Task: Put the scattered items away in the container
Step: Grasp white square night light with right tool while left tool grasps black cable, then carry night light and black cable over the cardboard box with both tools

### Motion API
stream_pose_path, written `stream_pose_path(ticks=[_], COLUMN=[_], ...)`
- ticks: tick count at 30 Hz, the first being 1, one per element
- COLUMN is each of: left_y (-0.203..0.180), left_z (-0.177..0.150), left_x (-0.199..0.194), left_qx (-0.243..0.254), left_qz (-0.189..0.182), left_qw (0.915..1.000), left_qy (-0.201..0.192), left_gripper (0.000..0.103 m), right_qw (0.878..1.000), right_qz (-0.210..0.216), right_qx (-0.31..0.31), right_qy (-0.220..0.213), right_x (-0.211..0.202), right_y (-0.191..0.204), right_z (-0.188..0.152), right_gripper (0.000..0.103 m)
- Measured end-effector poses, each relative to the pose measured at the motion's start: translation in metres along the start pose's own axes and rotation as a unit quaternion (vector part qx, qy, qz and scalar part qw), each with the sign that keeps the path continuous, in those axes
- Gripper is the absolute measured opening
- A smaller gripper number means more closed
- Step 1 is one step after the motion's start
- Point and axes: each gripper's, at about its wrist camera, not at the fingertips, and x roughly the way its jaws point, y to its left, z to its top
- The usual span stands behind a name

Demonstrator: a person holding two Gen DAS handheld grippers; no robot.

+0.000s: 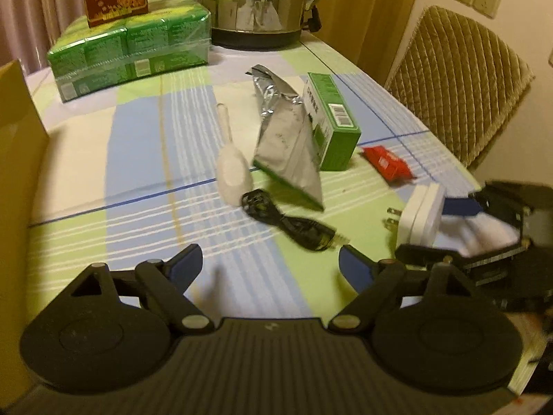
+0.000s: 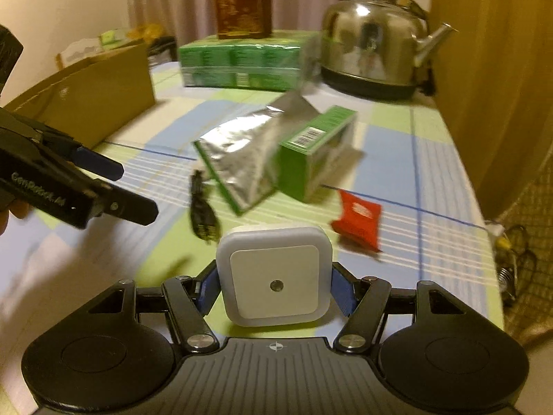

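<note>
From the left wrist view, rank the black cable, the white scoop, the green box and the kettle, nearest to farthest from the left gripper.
From the left gripper:
1. Black cable, just ahead, slightly right.
2. White scoop, ahead, a little left.
3. Green box, farther back on the right, behind the foil bag.
4. Kettle, at the table's far end.

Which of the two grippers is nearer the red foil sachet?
Right. The right gripper, holding the white square plug-in light, sits just beside the red foil sachet; the left gripper hangs open farther off.
</note>
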Motion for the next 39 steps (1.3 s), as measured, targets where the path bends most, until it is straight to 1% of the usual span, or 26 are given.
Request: stream_pose_path(ticks=[2, 3, 4, 9, 12, 13, 14, 15, 16, 17, 24, 28, 30, 32, 34, 35, 36, 37, 39], left_y=[-0.005, -0.007, -0.007, -0.006, -0.01, -0.011, -0.012, -0.013, -0.012, -0.011, 0.008, 0.014, 0.017, 0.021, 0.022, 0.023, 0.023, 0.023, 0.022], left_z=[0.004, 0.006, 0.008, 0.016, 0.018, 0.018, 0.017, 0.015, 0.013, 0.01, -0.029, -0.045, -0.047, -0.047, -0.043, -0.042, -0.041, -0.04, -0.039], left_x=[0.011, 0.017, 0.022, 0.038, 0.045, 0.047, 0.046, 0.045, 0.042, 0.039, -0.002, -0.017, -0.018, -0.017, -0.014, -0.013, -0.011, -0.01, -0.009], left_qx=[-0.007, -0.013, -0.024, -0.079, -0.075, -0.069, -0.061, -0.054, -0.047, -0.041, -0.003, 0.012, 0.009, 0.001, -0.004, -0.005, -0.006, -0.006, -0.003], left_qz=[0.009, 0.016, 0.018, 0.006, 0.015, 0.022, 0.028, 0.032, 0.034, 0.038, 0.038, 0.045, 0.047, 0.045, 0.046, 0.046, 0.048, 0.048, 0.047], left_qw=[0.9999, 0.9997, 0.9995, 0.9969, 0.997, 0.9973, 0.9976, 0.9979, 0.9981, 0.9981, 0.9979, 0.9974, 0.9975, 0.9979, 0.998, 0.998, 0.998, 0.998, 0.9981], left_qy=[0.007, 0.01, 0.011, 0.005, 0.011, 0.014, 0.015, 0.018, 0.022, 0.027, 0.053, 0.055, 0.051, 0.047, 0.044, 0.043, 0.042, 0.041, 0.039], left_gripper=[0.071, 0.061, 0.059, 0.057, 0.056, 0.049, 0.045, 0.033, 0.025, 0.022, 0.021, 0.022, 0.023, 0.026, 0.033, 0.033, 0.034, 0.037, 0.038], right_qw=[1.0, 1.0, 1.0, 1.0, 0.999, 0.999, 0.999, 0.999, 0.999, 0.999, 0.999, 0.999, 0.999, 1.0, 1.0, 1.0, 1.0, 1.0, 1.0], right_qz=[-0.006, -0.01, -0.012, -0.015, -0.018, -0.019, -0.019, -0.018, -0.016, -0.014, 0.011, 0.022, 0.018, 0.012, 0.004, 0.001, -0.002, -0.004, -0.007], right_qx=[0.007, 0.01, 0.012, 0.024, 0.027, 0.028, 0.029, 0.03, 0.031, 0.03, 0.043, 0.039, 0.027, 0.022, 0.018, 0.017, 0.014, 0.011, 0.009], right_qy=[-0.003, -0.005, -0.006, -0.014, -0.017, -0.018, -0.018, -0.018, -0.018, -0.018, -0.007, -0.004, -0.007, -0.011, -0.013, -0.015, -0.014, -0.013, -0.014], right_x=[-0.001, -0.002, -0.003, -0.006, -0.007, -0.006, -0.006, -0.006, -0.006, -0.007, -0.012, -0.014, -0.013, -0.011, -0.01, -0.009, -0.008, -0.007, -0.006], right_y=[-0.005, -0.007, -0.009, -0.016, -0.017, -0.016, -0.016, -0.016, -0.015, -0.014, 0.001, 0.016, 0.023, 0.027, 0.029, 0.03, 0.031, 0.031, 0.032], right_z=[-0.002, -0.003, -0.005, -0.009, -0.01, -0.01, -0.01, -0.01, -0.01, -0.01, -0.012, -0.013, -0.014, -0.015, -0.016, -0.017, -0.017, -0.018, -0.019], right_gripper=[0.063, 0.063, 0.063, 0.063, 0.063, 0.063, 0.063, 0.063, 0.063, 0.063, 0.063, 0.063, 0.063, 0.063, 0.063, 0.063, 0.064, 0.065, 0.067])
